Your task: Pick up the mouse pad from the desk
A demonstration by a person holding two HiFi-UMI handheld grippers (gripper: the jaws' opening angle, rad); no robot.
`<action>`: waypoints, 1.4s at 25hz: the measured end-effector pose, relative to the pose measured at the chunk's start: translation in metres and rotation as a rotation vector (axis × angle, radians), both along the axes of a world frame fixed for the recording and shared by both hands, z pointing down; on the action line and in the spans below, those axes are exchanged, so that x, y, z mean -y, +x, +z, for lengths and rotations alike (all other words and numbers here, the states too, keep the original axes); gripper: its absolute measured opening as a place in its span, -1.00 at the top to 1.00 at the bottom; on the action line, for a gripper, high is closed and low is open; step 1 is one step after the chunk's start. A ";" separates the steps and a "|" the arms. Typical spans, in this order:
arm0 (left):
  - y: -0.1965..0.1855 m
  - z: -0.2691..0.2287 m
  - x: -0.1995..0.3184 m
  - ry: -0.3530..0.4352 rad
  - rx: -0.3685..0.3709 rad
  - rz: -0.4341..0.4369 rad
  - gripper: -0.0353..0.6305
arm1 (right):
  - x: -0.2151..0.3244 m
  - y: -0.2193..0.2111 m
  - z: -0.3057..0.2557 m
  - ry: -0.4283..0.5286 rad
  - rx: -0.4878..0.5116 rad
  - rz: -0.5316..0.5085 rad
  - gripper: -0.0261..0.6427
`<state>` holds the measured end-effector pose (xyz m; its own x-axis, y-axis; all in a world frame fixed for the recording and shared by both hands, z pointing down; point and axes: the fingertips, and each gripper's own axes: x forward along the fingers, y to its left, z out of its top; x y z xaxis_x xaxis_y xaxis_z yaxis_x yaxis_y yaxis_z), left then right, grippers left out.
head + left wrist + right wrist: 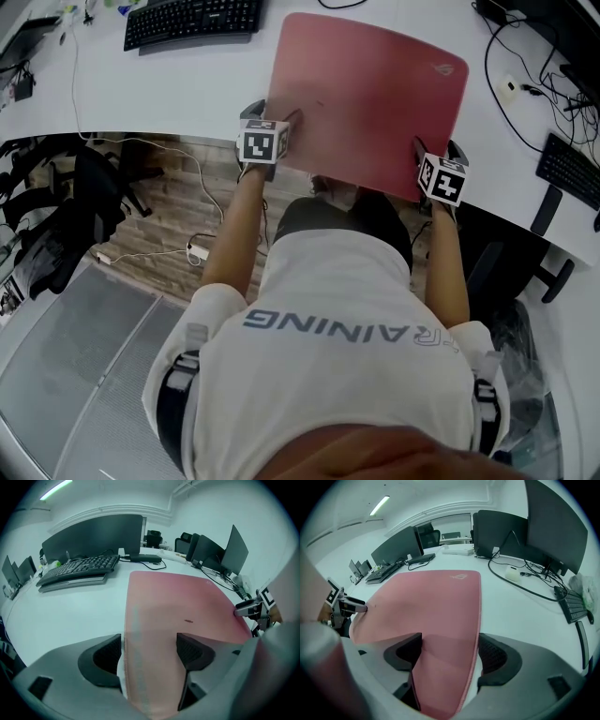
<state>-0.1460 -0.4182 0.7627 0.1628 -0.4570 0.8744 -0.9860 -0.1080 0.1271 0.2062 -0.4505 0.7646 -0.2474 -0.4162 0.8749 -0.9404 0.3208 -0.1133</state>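
At the near edge of the white table (pixel 187 84), the red mouse pad (pixel 366 103) lies flat, its near corners reaching out toward the person. The left gripper (pixel 274 114) stands at one corner and the right gripper (pixel 437 148) at the other. Both have their jaws spread wide. Each gripper view shows a strip of the pad running through the gap, yet neither pair of jaws presses on it, so nothing is held. The main risk is a shallow bite: if the jaws close on only the very edge, the thin, limp pad could slip out or fold as it lifts. Uneven closing would let one corner sag and skew the sheet. Its far edge might then drag toward the keyboard (pixel 192 21) or the cables (pixel 511 56) at the right. A jaw could also catch on the table's lip instead of the pad. In the head view the marker cubes and the person's body hide the pad's near edge, so how far it overhangs cannot be judged, and its underside is unseen. In the left gripper view the outer jaw sits right at the stitched edge, and whether it touches is unclear. A dark speck (pixel 188 620) on the pad is too small to identify, and the logo (pixel 448 67) at the far corner is illegible.
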 end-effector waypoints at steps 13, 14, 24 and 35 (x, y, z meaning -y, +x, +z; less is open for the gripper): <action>0.005 0.001 -0.003 -0.070 0.009 0.022 -0.09 | -0.003 -0.003 0.000 0.005 -0.026 0.036 -0.12; 0.008 0.000 -0.002 -0.074 0.009 0.030 -0.02 | -0.003 -0.005 -0.001 0.005 -0.024 0.036 -0.07; 0.027 -0.018 -0.003 0.009 0.013 0.108 0.48 | -0.011 -0.032 -0.021 0.057 0.008 -0.034 0.65; 0.041 -0.066 -0.011 0.148 -0.041 0.141 0.67 | -0.017 -0.047 -0.074 0.168 0.083 0.011 0.75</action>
<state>-0.1051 -0.4068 0.6970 0.2679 -0.5504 0.7908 -0.9543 -0.2647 0.1391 0.1591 -0.4332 0.6903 -0.3106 -0.5581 0.7694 -0.9335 0.3319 -0.1361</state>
